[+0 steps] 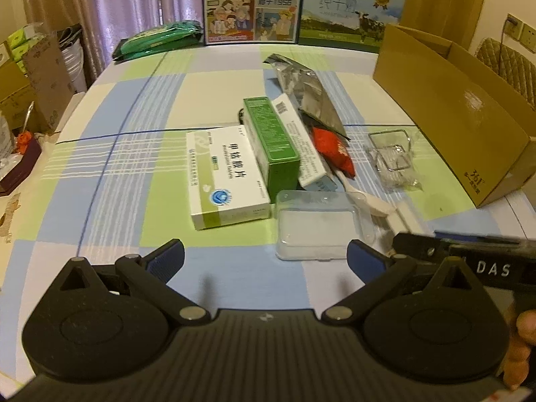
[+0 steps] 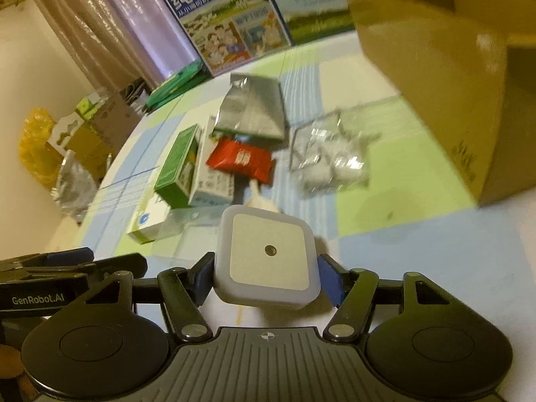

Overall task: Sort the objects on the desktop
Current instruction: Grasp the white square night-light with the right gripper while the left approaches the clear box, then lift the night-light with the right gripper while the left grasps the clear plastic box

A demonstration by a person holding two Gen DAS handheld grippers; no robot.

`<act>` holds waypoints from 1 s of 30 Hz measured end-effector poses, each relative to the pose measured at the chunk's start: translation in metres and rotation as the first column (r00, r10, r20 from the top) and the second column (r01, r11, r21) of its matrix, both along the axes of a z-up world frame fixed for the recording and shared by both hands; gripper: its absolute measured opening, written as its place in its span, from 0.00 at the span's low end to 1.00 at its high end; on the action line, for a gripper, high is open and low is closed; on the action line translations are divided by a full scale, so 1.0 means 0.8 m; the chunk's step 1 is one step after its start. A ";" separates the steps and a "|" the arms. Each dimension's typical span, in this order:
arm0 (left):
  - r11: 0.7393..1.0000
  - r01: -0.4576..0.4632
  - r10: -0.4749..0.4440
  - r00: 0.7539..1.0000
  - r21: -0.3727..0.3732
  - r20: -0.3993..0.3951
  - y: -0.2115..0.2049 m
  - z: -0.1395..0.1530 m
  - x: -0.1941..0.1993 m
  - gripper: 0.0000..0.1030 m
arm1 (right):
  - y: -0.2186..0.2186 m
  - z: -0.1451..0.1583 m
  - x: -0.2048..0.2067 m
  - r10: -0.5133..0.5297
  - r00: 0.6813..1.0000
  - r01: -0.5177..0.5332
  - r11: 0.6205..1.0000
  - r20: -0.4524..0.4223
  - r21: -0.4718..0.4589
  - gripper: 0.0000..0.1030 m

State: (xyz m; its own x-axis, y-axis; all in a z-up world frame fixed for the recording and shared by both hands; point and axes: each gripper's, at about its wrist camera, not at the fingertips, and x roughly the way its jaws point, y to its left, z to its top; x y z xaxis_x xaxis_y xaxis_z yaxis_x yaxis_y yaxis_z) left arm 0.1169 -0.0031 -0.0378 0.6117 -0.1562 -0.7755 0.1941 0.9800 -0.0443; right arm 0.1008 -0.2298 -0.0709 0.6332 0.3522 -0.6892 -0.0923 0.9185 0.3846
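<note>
A pile of small items lies mid-table: a white medicine box point(image 1: 227, 176), a green box point(image 1: 271, 140), a clear plastic case point(image 1: 315, 226), a red packet point(image 1: 333, 152), a silver foil bag point(image 1: 308, 92) and a clear bag with a wire clip point(image 1: 393, 157). My left gripper point(image 1: 266, 258) stands open just short of the clear case, holding nothing. My right gripper point(image 2: 266, 276) is shut on a white square night light point(image 2: 268, 256), lifted above the table near the pile. The green box point(image 2: 177, 167), red packet point(image 2: 241, 160) and foil bag point(image 2: 254, 109) lie beyond it.
An open cardboard box point(image 1: 449, 114) stands at the right, also large in the right wrist view as the cardboard box point(image 2: 435, 77). Two milk cartons point(image 1: 251, 6) stand at the back edge, with green packets point(image 1: 157, 38) beside them. Clutter and boxes point(image 1: 30, 77) sit off the table's left side.
</note>
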 end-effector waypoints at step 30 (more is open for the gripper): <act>0.994 0.096 -0.100 0.993 0.057 0.061 -0.068 -0.053 0.022 0.82 | -0.014 0.002 -0.003 -0.078 0.992 0.102 0.953 0.094 -0.284 0.61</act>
State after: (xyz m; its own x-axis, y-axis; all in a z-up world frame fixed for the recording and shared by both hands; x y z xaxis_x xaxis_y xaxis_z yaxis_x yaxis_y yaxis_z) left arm 0.1347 -0.0573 -0.0799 0.6442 -0.1771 -0.7441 0.2900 0.9567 0.0234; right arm 0.0986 -0.2409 -0.0695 0.7109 0.0855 -0.6980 -0.0237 0.9949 0.0978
